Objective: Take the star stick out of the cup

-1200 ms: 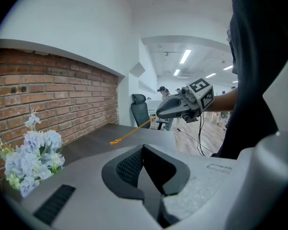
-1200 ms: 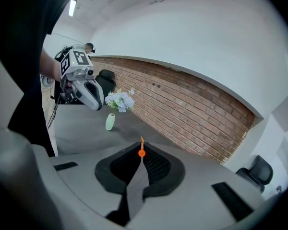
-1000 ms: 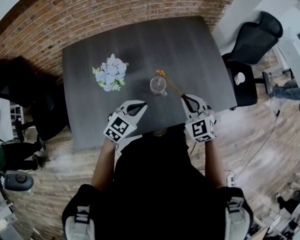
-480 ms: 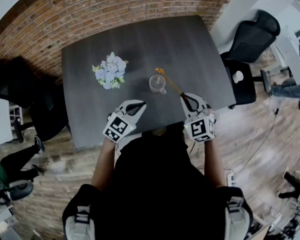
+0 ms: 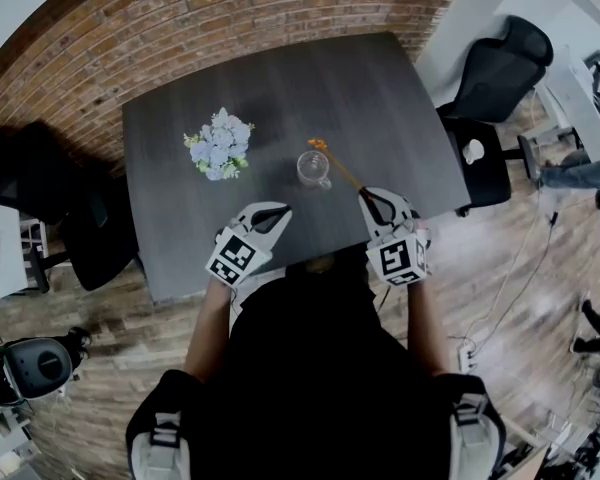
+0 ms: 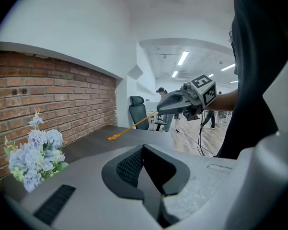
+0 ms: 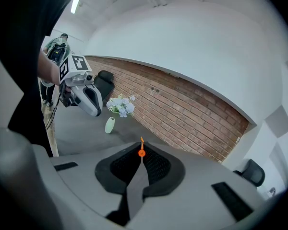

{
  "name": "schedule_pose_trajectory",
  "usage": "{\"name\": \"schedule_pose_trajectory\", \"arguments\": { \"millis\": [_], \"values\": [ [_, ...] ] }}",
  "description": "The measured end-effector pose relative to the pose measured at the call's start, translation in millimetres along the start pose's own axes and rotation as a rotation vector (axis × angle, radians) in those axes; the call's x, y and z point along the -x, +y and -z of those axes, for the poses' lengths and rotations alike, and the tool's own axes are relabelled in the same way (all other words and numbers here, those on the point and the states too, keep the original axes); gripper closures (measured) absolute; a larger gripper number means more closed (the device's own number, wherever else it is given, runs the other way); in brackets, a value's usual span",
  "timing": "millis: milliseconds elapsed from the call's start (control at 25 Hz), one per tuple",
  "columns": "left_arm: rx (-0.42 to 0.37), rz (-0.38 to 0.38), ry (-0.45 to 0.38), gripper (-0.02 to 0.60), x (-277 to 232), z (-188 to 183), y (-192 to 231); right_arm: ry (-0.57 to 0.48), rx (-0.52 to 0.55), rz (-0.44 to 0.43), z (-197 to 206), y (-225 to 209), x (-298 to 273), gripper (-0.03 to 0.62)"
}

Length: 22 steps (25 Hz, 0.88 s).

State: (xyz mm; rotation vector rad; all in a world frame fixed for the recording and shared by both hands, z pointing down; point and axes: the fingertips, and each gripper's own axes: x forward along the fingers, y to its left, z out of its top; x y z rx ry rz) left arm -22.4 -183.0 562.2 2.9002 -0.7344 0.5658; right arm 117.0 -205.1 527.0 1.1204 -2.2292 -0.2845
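A clear glass cup (image 5: 314,168) stands near the middle of the dark table (image 5: 360,88). My right gripper (image 5: 368,196) is shut on the lower end of the orange star stick (image 5: 338,166). The stick slants up and left past the cup's right side, with its star tip beyond the cup. In the left gripper view the star stick (image 6: 132,127) hangs in the air above the table, held by the right gripper (image 6: 165,104). In the right gripper view its orange end (image 7: 141,152) shows between the shut jaws. My left gripper (image 5: 278,211) is shut on nothing, near the table's front edge.
A small vase of pale blue flowers (image 5: 220,144) stands left of the cup. A brick wall (image 5: 230,18) runs behind the table. Black office chairs (image 5: 495,73) stand to the right, and another dark chair (image 5: 40,183) to the left.
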Motion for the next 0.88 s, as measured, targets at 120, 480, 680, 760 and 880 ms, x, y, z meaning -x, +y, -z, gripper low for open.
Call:
{"name": "schedule_pose_trajectory", "arguments": {
  "millis": [120,480,680,760,880],
  "values": [
    [-0.004,0.003,0.0,0.58,1.7,3.7,-1.8,0.004,-0.002,0.005,2.5,4.0,1.2,0.58],
    [0.0,0.004,-0.003,0.58,4.9,5.6,-5.7,0.019,0.006,0.01,3.7,6.2,5.3,0.58],
    [0.004,0.005,-0.005,0.58,6.3,8.5,-6.9,0.026,0.012,0.009,4.8,8.8,3.8,0.58],
    [0.004,0.004,-0.004,0.58,7.0,9.4,-7.4,0.024,0.024,0.009,5.0,9.9,3.1,0.58],
    [0.004,0.003,-0.006,0.58,7.7,10.6,-8.1,0.023,0.025,0.008,6.3,13.2,2.6,0.58]
  ]
}}
